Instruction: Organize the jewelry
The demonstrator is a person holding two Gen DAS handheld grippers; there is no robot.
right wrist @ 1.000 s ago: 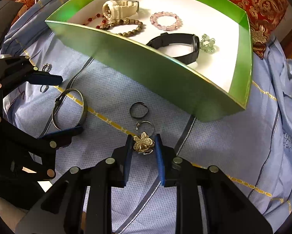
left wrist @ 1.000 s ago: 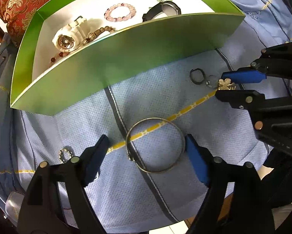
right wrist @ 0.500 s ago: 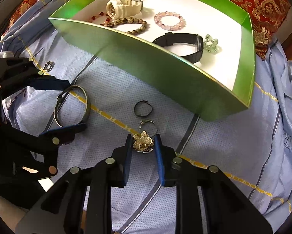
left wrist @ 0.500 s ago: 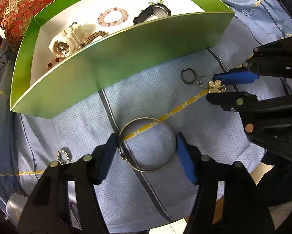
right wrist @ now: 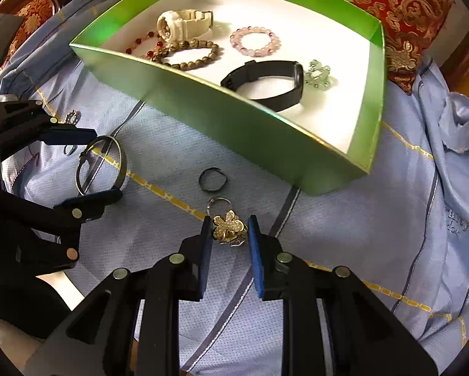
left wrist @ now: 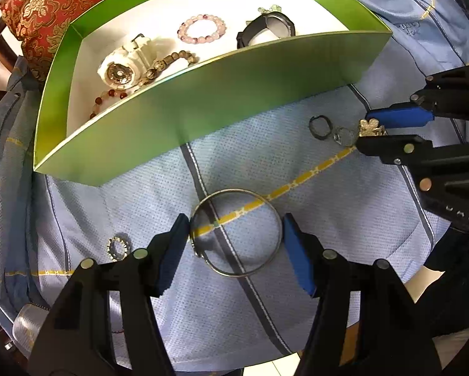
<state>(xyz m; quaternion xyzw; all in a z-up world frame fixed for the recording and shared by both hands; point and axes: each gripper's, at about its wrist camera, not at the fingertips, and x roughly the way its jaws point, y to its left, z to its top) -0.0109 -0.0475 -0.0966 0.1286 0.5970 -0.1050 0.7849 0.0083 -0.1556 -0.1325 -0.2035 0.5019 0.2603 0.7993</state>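
A green box [left wrist: 221, 100] [right wrist: 265, 131] holds a white watch [left wrist: 124, 62], pink bead bracelet [left wrist: 202, 28], black band [right wrist: 265, 81] and brown beads [right wrist: 187, 53]. My left gripper [left wrist: 236, 235] is shut on a silver bangle [left wrist: 236, 233], its pads touching both sides; the bangle also shows in the right wrist view [right wrist: 101, 164]. My right gripper [right wrist: 229, 235] is shut on a gold flower brooch [right wrist: 229, 227], which also shows in the left wrist view [left wrist: 371, 127]. A dark ring [right wrist: 213, 179] and a thin silver ring [right wrist: 218, 202] lie just ahead of it.
Everything rests on a light blue cloth with yellow stripes [left wrist: 297, 185]. A small sparkly ring [left wrist: 118, 247] lies left of my left gripper. A red patterned cushion [right wrist: 406, 6] sits behind the box. The cloth bunches at the right [right wrist: 460, 119].
My left gripper has closed in from wide open until its pads meet the bangle's sides. My right gripper stays clamped on the brooch, and has drawn slightly back from the box.
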